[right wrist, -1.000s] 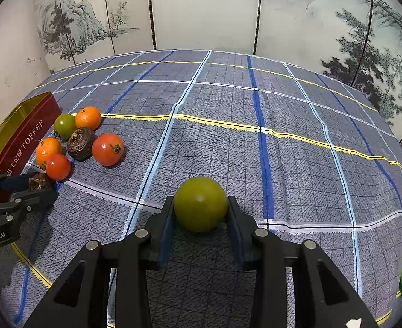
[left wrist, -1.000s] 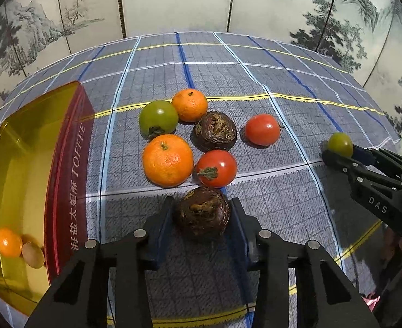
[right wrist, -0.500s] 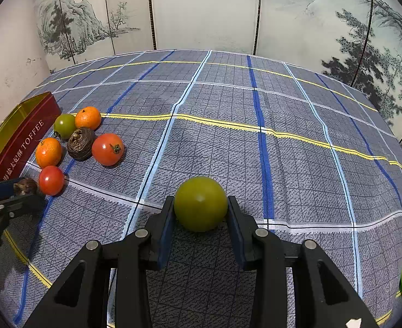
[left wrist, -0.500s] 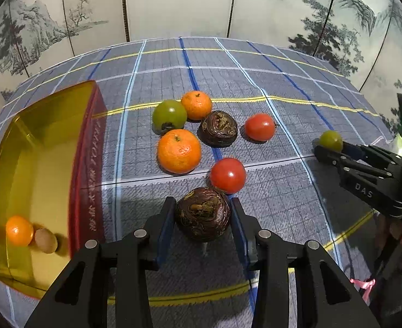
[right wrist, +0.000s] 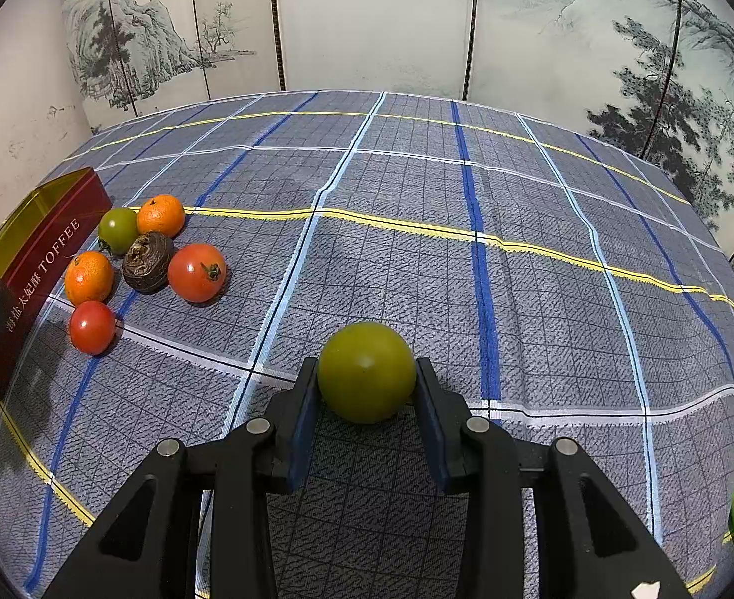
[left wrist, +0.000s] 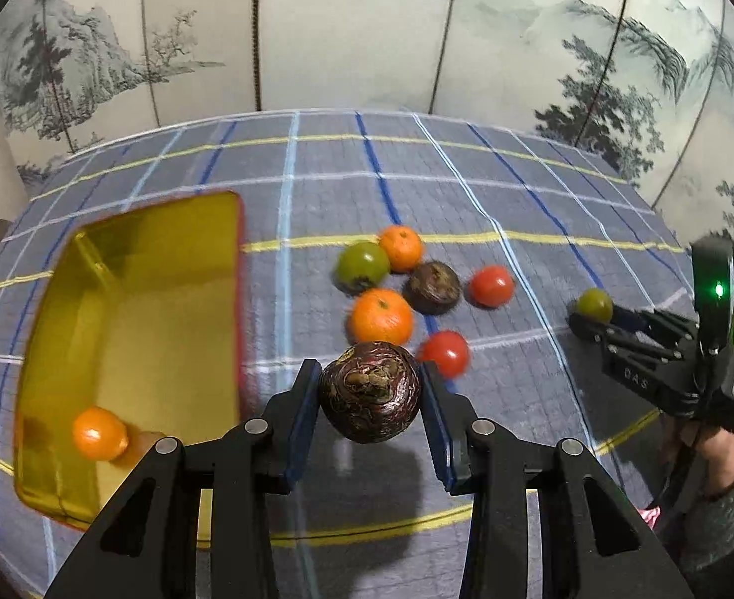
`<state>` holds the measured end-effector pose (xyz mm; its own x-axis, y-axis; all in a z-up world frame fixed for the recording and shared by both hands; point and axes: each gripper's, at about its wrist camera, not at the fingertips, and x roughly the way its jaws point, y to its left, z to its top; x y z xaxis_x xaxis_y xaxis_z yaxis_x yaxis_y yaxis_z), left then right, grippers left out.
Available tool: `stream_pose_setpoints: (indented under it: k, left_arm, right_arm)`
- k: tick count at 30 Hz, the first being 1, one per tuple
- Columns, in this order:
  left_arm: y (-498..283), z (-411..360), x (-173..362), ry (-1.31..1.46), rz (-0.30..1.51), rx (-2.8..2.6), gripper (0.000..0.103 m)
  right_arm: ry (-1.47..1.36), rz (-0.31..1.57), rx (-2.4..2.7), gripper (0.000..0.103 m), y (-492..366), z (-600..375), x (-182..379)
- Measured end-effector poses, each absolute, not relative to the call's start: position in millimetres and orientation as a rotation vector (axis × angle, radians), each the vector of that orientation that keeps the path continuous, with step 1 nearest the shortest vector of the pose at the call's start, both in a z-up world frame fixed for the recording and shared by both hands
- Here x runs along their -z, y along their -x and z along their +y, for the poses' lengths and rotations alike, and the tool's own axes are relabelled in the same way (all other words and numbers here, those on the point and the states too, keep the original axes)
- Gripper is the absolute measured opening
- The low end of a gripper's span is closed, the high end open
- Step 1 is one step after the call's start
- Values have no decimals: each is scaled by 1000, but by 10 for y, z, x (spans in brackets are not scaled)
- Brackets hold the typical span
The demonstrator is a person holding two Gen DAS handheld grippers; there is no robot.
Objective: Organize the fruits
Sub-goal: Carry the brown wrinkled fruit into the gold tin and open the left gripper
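Pinching a dark, wrinkled fruit (left wrist: 369, 391) across its widest part, the left tongs (left wrist: 369, 394) hold it clear of the desk (left wrist: 466, 184), near the right wall of the toffee tin (left wrist: 132, 299). Its skin looks leathery and creased, so the flat blue pads should bite well. It is probably light with a firm shell, though motion blur makes the surface hard to judge.

The right tongs (right wrist: 366, 389) squeeze a green tomato (right wrist: 366, 372) at its middle, low over the checked cloth (right wrist: 516, 259), well apart from the other fruit. That skin is smooth, glossy and round, so it may slip or roll if the squeeze loosens, and it would bruise under too hard a one. Taking it across the widest part, as now, seems the safest hold.

On the cloth to the left lie a second dark fruit (right wrist: 147, 262), two red tomatoes (right wrist: 196, 272) with thin shiny skins, two pebbly-skinned oranges (right wrist: 89, 277) and another green tomato (right wrist: 118, 228), all close together. The oranges look the most forgiving; the red tomatoes look the softest.

The tin is stiff metal, gold inside and red outside, with upright walls. A small orange (left wrist: 99, 433) sits at its near end, so fruit released there may roll on the slick floor.
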<state>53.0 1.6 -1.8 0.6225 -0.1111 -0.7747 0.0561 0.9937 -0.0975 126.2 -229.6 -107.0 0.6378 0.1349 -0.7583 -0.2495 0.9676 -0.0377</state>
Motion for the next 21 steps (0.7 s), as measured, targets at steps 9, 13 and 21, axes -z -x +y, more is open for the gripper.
stream_pose_setpoints:
  k: [9,13,21]
  left_arm:
    - [-613,613,-26,92,873,-49,41]
    - [-682,929,25,115,882,-125,41]
    - [-770,1272,237,125,936,-199,41]
  right_arm:
    - [144,852,-220,35,-1260,-2294,1071]
    - [144,852,-220,35,-1258,-2294,1072]
    - [144,852,-220,35,-1260,-2295,1072]
